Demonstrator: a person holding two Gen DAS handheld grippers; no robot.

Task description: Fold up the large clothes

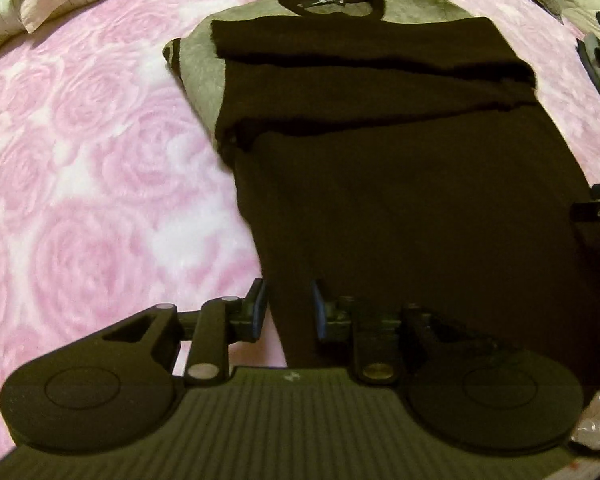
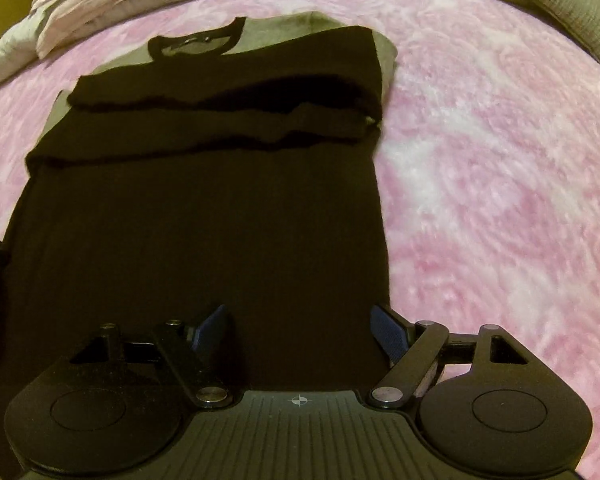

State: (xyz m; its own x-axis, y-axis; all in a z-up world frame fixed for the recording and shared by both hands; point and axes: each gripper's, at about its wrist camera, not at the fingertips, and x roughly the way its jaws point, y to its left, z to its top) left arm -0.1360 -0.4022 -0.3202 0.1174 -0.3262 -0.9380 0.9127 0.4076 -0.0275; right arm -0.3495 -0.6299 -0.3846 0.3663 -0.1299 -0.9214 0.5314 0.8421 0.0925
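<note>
No readable text, brand, number or label is showing in either view. The only sign is sitting on the gripper housing: a small white crosshair-in-circle mark [image 2: 298,400] at the top centre edge of the ribbed housing in the right wrist view. A faint white mark [image 1: 291,376] is showing at the same spot on the housing in the left wrist view, too blurred to make out. A pale smudge inside the collar of the dark shirt [image 1: 332,1] could be a neck tag, but nothing on it is reading as letters.
</note>
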